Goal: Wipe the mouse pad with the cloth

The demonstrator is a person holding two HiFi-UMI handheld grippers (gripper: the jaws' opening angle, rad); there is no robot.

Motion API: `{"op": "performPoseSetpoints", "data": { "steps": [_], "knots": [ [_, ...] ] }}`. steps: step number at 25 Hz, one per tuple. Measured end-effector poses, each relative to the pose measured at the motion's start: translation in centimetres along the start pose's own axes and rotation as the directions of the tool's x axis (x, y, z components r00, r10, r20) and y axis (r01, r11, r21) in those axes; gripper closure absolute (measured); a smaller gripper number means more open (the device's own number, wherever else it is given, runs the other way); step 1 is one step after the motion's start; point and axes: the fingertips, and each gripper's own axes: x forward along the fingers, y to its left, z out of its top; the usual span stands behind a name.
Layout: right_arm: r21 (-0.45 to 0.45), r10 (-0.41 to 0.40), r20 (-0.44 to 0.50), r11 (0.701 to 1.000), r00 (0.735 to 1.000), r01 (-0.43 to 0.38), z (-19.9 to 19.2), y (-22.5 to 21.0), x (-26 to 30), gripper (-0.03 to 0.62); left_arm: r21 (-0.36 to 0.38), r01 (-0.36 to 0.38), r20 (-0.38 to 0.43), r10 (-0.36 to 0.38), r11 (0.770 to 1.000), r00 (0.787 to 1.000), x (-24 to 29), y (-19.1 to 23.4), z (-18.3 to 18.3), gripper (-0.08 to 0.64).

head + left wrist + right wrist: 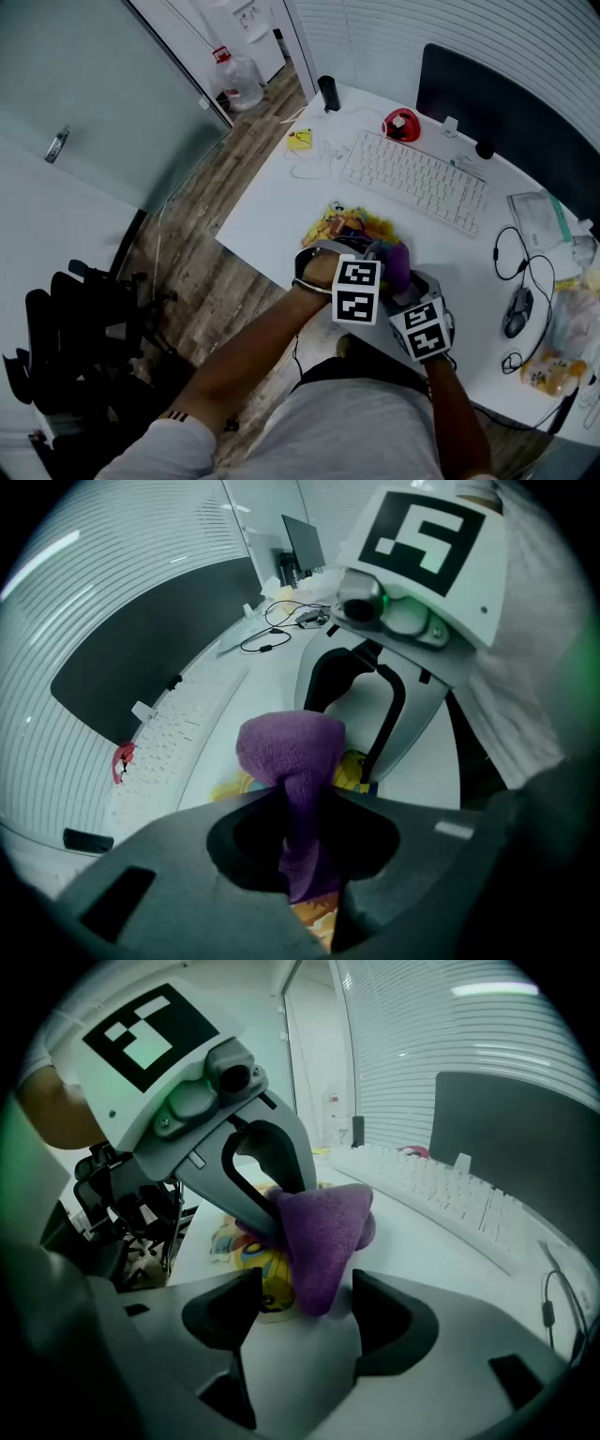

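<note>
– Which tool has the cloth [286, 747]?

– The left tool [302, 808]. Its jaws are pinched shut on a fold, and the purple bunch bulges out past the tips.

– And the right one?

– The right tool [305, 1305] is wide and holds nothing. The loose end of the cloth droops down just in front of its gap, between the two jaws but not clamped.

– Where's the pad [352, 225]?

– Right under them, at the near edge of the worktop [272, 211], on this side of the keyboard [417, 178]. The colourful print shows below and beyond the cloth. The tools cover the near part of the pad, so I can't say which way it runs long.

– Is the cloth on it yet?

– I can't tell if it touches. It hangs just over the pad's near part.

– So the move is down?

– I'd say so: straight down, then a sweep away toward the keyboard. The left tool is the one placed for it, since it grips the cloth. The right would have to close on the hanging end first.
</note>
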Motion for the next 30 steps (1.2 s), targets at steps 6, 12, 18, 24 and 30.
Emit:
{"op": "performPoseSetpoints", "data": {
  "steps": [6, 12, 18, 24, 30],
  "knots": [
    [0.005, 0.000, 0.001, 1.000, 1.000, 0.000, 0.1, 0.0, 0.1, 0.331, -0.005, 0.007, -0.002, -0.007, 1.000, 1.000, 0.3, 0.2, -0.6, 0.477],
    [0.005, 0.003, -0.002, 1.000, 1.000, -0.003, 0.0, 0.0, 0.1, 0.331, -0.029, -0.002, -0.015, 0.002, 1.000, 1.000, 0.0, 0.9, -2.4, 0.477],
    [0.005, 0.002, -0.005, 1.000, 1.000, -0.002, 0.0, 0.0, 0.1, 0.331, -0.078, -0.022, -0.043, 0.019, 0.997, 0.999, -0.8, 1.7, -5.9, 0.477],
    [-0.009, -0.005, 0.002, 1.000, 1.000, 0.005, -0.1, -0.3, 0.3, 0.331, -0.159, -0.054, -0.079, 0.042, 0.986, 0.996, -1.8, 2.9, -10.5, 0.476],
    [-0.010, -0.004, -0.007, 1.000, 1.000, 0.004, -0.2, -0.3, 0.3, 0.331, -0.244, -0.089, -0.104, 0.065, 0.966, 0.992, -3.2, 4.2, -14.6, 0.477]
  ]
}}
